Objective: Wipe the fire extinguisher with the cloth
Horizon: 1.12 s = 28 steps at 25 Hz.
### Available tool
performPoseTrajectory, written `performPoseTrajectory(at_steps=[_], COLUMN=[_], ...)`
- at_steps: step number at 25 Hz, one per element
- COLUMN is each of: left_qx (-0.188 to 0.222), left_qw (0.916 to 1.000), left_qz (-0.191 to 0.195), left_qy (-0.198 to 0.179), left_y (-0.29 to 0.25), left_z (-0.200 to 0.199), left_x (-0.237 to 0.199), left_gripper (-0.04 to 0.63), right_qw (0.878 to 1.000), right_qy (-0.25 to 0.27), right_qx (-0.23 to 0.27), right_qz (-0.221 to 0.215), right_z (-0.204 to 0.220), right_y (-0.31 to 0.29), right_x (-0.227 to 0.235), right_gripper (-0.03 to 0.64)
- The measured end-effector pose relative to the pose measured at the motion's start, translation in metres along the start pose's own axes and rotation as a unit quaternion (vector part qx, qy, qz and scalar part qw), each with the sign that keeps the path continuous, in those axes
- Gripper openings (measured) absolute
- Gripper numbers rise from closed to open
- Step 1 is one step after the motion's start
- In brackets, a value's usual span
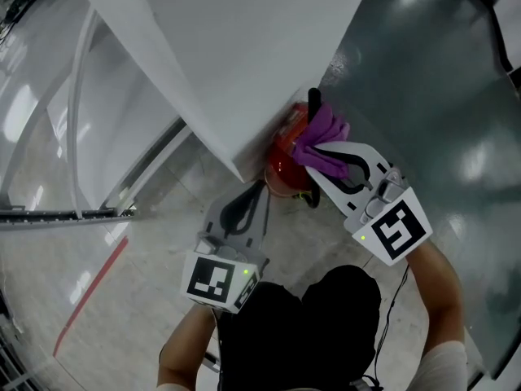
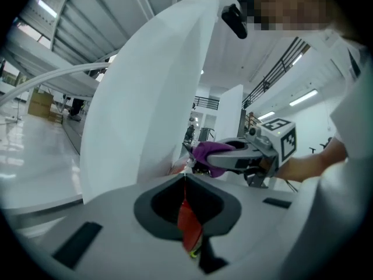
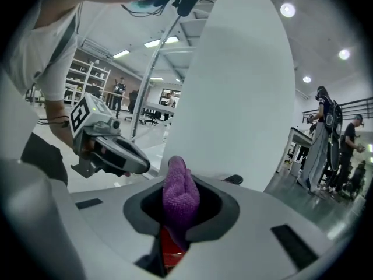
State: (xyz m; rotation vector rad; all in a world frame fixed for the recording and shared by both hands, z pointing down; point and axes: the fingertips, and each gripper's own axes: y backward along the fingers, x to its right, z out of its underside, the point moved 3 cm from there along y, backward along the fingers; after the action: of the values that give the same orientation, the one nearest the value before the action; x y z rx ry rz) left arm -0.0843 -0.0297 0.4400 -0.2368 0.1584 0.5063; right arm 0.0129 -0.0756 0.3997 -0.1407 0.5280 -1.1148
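Note:
A red fire extinguisher stands on the floor against the corner of a white pillar, its top half covered. My right gripper is shut on a purple cloth, which rests over the extinguisher's top beside its black handle. In the right gripper view the cloth bulges up between the jaws, with the red body below it. My left gripper is shut with nothing in it, its tips just left of the extinguisher. Through its jaw opening a strip of red body shows.
The white pillar overhangs the extinguisher on the left and back. Grey-green flooring lies to the right, pale glossy floor with a red line to the left. A metal rail runs at far left. People stand far off.

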Motion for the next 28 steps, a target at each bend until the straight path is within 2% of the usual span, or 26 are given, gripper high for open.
performPoseTrajectory(at_steps=[2,4,10,13,17,23,28], left_qx=[0.001,-0.003,-0.008,-0.017,-0.024,-0.030,-0.031], left_qw=[0.9998,0.9998,0.9998,0.9998,0.9996,0.9995,0.9994], left_qz=[-0.008,-0.010,-0.003,-0.002,-0.001,0.000,0.004], left_qy=[-0.019,-0.017,-0.017,-0.010,-0.012,-0.009,-0.015], left_y=[-0.003,-0.006,-0.012,-0.014,-0.013,-0.010,-0.009], left_z=[0.002,0.007,0.037,0.051,0.061,0.065,0.069], left_x=[0.003,0.007,0.004,0.004,0.005,0.005,0.007], left_gripper=[0.011,0.011,0.011,0.011,0.011,0.011,0.011], right_qw=[1.000,1.000,0.995,0.991,0.986,0.987,0.993], right_qy=[0.003,0.004,0.017,0.045,0.047,0.069,0.046], right_qx=[-0.005,0.007,0.101,0.130,0.158,0.144,0.105], right_qz=[-0.012,-0.019,-0.005,-0.005,-0.002,-0.006,0.000], right_z=[0.010,0.020,0.033,0.046,0.066,0.113,0.173], right_y=[0.006,0.011,0.030,0.036,0.040,0.033,0.007], right_x=[-0.018,-0.034,-0.061,-0.077,-0.092,-0.120,-0.130], right_gripper=[0.060,0.060,0.060,0.060,0.060,0.060,0.060])
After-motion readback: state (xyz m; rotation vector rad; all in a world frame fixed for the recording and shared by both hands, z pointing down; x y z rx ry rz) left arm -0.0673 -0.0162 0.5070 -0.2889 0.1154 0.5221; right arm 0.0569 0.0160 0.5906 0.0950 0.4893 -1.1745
